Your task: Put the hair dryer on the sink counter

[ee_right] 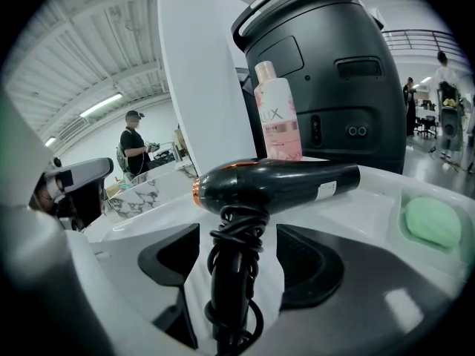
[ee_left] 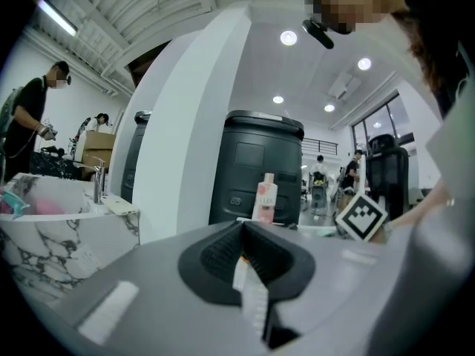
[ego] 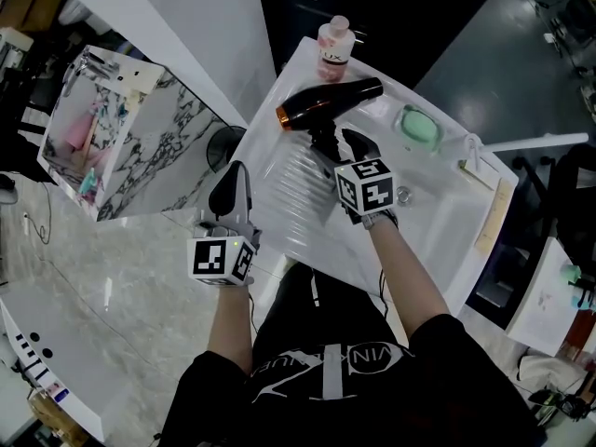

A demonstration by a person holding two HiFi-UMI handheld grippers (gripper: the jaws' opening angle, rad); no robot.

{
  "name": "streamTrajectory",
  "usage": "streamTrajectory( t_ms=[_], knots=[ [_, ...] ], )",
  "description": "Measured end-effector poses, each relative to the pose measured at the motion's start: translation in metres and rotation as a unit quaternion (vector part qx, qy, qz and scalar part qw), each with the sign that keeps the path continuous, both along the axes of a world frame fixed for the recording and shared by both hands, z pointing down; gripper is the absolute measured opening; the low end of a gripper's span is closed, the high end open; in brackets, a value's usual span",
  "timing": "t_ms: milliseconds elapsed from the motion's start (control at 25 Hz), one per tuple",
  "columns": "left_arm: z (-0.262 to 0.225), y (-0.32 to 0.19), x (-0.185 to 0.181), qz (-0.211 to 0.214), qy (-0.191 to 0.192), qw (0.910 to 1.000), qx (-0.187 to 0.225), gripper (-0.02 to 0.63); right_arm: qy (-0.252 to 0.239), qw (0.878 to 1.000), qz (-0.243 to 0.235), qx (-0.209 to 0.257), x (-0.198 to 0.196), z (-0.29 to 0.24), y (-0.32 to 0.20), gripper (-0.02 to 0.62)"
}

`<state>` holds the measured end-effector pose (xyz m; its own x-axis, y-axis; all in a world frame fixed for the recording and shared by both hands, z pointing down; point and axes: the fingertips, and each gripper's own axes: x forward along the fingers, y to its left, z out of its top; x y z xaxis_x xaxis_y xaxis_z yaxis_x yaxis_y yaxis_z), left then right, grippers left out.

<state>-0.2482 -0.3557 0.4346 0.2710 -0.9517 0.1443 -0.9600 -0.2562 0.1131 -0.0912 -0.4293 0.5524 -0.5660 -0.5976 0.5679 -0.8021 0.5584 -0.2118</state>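
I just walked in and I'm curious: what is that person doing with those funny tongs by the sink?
A person holds tongs in each hand at a white sink counter. The black hair dryer lies on it beside a pink bottle. The right tongs are open, with the dryer's cord-wrapped handle between the jaws, not squeezed. The left tongs are shut and empty, off beside the sink.

Black hair dryer (ego: pixel 328 103), copper-ringed, cord wound round handle, barrel on white sink counter (ego: pixel 276 141).
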Motion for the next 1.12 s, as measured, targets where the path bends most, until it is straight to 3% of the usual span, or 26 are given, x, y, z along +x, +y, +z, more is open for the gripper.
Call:
streamTrajectory(
  t_ms=[120,560,680,1120],
  knots=[
    [-0.004,0.000,0.002,0.003,0.000,1.0000,0.003,0.000,-0.010,1.000,0.002,0.009,0.004,-0.011,0.004,0.307],
    [-0.024,-0.002,0.007,0.014,-0.004,0.9997,0.019,0.000,-0.038,0.995,0.035,0.083,0.035,-0.071,0.014,0.049],
    [-0.030,-0.002,0.008,0.017,-0.007,0.9996,0.023,0.000,-0.050,0.993,0.039,0.097,0.043,-0.087,0.019,0.003],
    [-0.061,-0.006,0.018,0.032,-0.013,0.9982,0.049,0.000,-0.079,0.985,0.043,0.149,0.065,-0.139,0.039,0.003]
  ],
)
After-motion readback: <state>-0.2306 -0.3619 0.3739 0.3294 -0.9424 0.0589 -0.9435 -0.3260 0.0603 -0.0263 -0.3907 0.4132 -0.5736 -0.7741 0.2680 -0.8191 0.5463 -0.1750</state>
